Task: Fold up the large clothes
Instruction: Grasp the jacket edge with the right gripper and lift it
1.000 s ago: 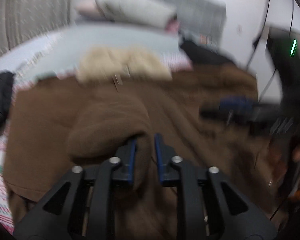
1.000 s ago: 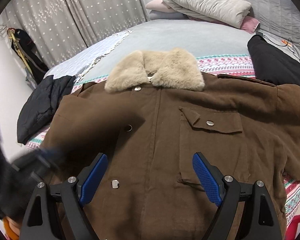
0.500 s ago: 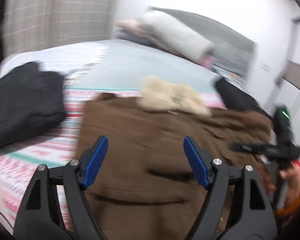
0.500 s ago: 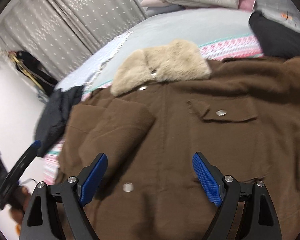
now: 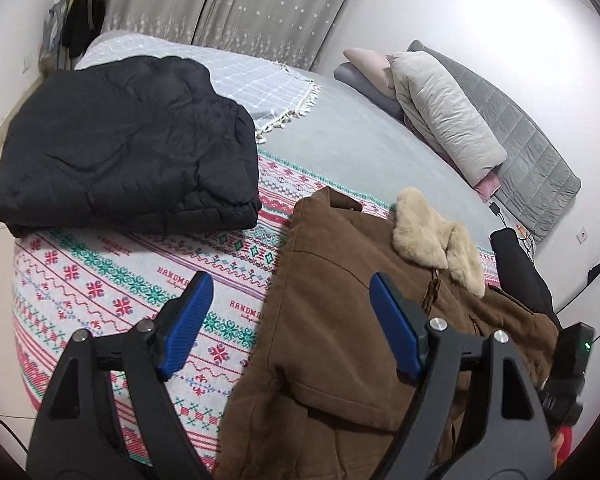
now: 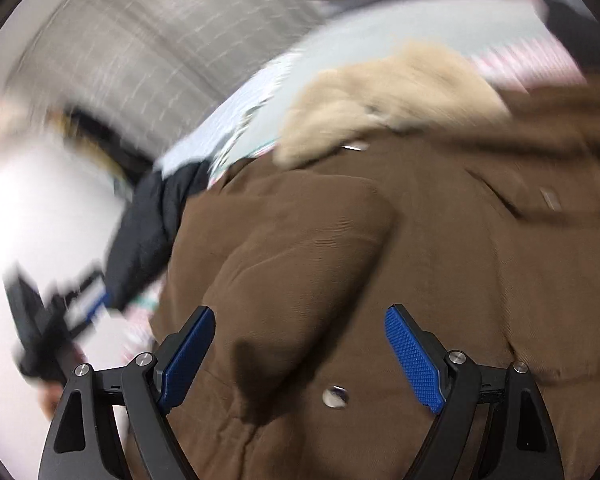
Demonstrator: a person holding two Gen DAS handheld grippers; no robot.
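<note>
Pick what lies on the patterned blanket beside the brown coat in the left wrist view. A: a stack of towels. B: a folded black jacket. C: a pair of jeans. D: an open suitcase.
B: a folded black jacket lies on the patterned blanket, apart from the brown coat.

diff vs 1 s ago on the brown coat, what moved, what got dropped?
The left gripper let go of the brown coat's sleeve, which now lies folded across the coat's front, and swung away toward the patterned blanket; its jaws stand open and empty. The right gripper dipped closer over the brown coat. Unchanged: right jaws open and empty, fur collar and black jacket in place.
</note>
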